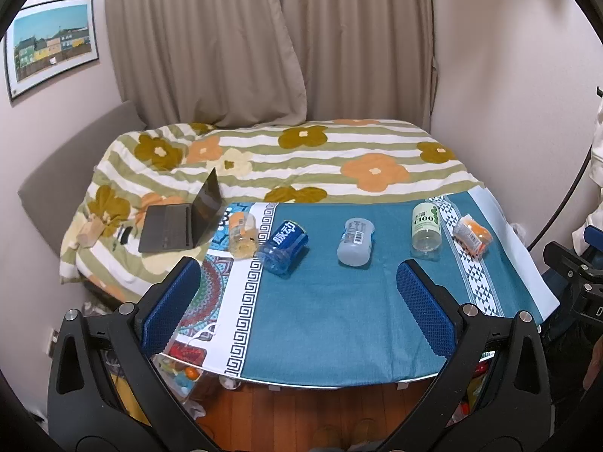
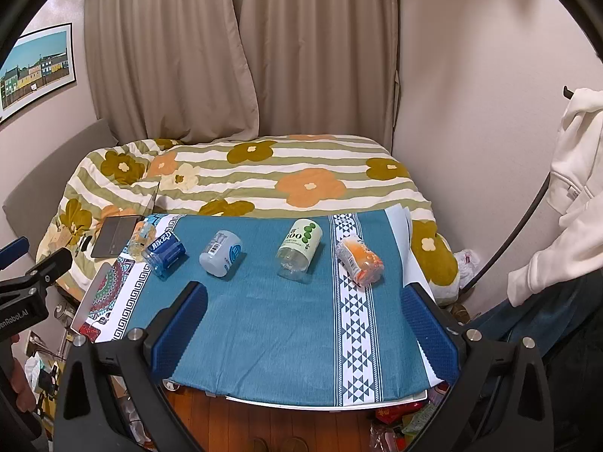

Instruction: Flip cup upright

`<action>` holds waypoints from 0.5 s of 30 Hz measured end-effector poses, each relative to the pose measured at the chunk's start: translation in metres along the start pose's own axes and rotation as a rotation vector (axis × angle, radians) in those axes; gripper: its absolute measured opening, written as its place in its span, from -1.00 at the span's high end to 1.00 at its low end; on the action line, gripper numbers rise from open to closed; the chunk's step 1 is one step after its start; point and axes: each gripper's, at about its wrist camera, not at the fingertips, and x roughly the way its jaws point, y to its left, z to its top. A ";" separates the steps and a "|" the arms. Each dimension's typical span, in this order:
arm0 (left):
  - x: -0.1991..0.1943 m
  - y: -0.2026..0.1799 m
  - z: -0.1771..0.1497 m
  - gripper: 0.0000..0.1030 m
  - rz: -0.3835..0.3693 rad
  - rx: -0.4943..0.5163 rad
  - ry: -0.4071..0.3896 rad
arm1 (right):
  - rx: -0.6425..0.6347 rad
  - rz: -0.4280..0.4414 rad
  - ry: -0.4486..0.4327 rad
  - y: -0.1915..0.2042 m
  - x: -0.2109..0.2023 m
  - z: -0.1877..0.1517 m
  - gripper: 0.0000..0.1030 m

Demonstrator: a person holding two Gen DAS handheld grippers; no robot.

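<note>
Several plastic cups lie on their sides in a row on the teal tablecloth: an orange-label cup, a blue cup, a grey-white cup, a green-label cup and an orange-wrapped cup. They also show in the right wrist view: blue cup, grey-white cup, green-label cup, orange-wrapped cup. My left gripper is open and empty above the table's near edge. My right gripper is open and empty, nearer than the cups.
A bed with a flowered duvet stands behind the table, with an open laptop on its left part. Curtains hang behind. Clutter lies on the wooden floor under the table. A white hoodie hangs at right.
</note>
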 end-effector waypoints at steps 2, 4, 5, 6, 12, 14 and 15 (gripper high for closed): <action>-0.002 0.000 -0.001 -1.00 -0.001 0.001 -0.002 | 0.000 -0.001 0.000 0.000 0.000 0.000 -0.99; -0.004 0.000 -0.002 -1.00 0.000 0.001 -0.003 | 0.000 0.000 0.000 0.000 0.000 0.000 -0.99; -0.001 0.001 0.001 -1.00 0.000 -0.001 -0.001 | 0.000 0.000 0.000 0.000 0.000 0.000 -0.99; 0.001 0.000 0.003 -1.00 -0.001 -0.001 0.001 | 0.000 0.000 0.000 0.000 0.000 0.000 -0.99; 0.001 -0.001 0.004 -1.00 -0.001 0.001 0.003 | 0.001 -0.002 0.000 0.000 0.000 0.000 -0.99; 0.001 -0.001 0.004 -1.00 0.000 0.000 0.003 | 0.004 0.000 0.001 -0.001 0.000 0.001 -0.99; 0.002 -0.001 0.005 -1.00 -0.001 0.000 0.004 | 0.003 0.000 0.001 0.000 0.000 0.002 -0.99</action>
